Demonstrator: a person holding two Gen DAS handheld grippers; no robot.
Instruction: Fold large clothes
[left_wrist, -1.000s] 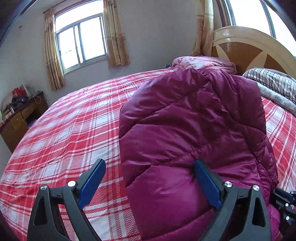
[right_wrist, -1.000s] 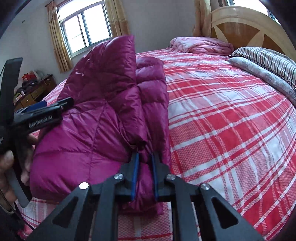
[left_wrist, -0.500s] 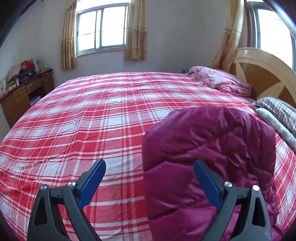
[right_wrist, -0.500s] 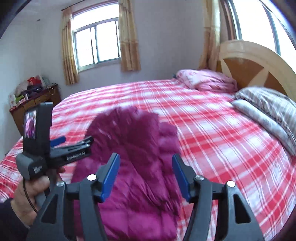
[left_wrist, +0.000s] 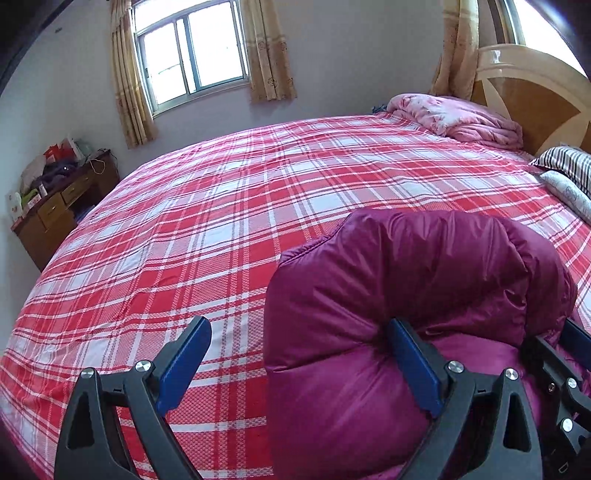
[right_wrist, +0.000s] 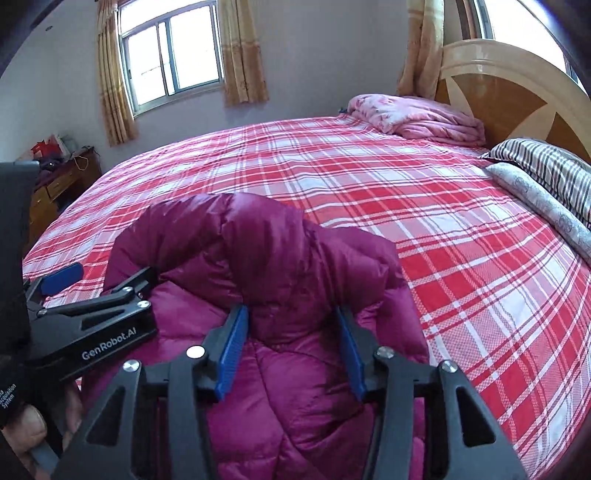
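Note:
A magenta puffy down jacket (left_wrist: 413, 306) lies folded in a thick bundle on the red plaid bed (left_wrist: 229, 206); it also shows in the right wrist view (right_wrist: 280, 266). My left gripper (left_wrist: 299, 365) is open at the jacket's left edge, its right finger (left_wrist: 413, 369) pressed against the fabric. My right gripper (right_wrist: 290, 350) is open, with a raised fold of the jacket between its blue pads (right_wrist: 232, 347). The left gripper's body (right_wrist: 92, 325) shows at the left of the right wrist view.
A folded pink quilt (right_wrist: 417, 114) and striped pillows (right_wrist: 546, 170) lie by the wooden headboard (right_wrist: 509, 88). A cluttered wooden desk (left_wrist: 55, 214) stands left of the bed under a curtained window (left_wrist: 192, 59).
My right gripper let go of the jacket's folded edge and opened. The upright jacket dropped down into a low bundle on the bed. Both grippers pulled back and lifted slightly.

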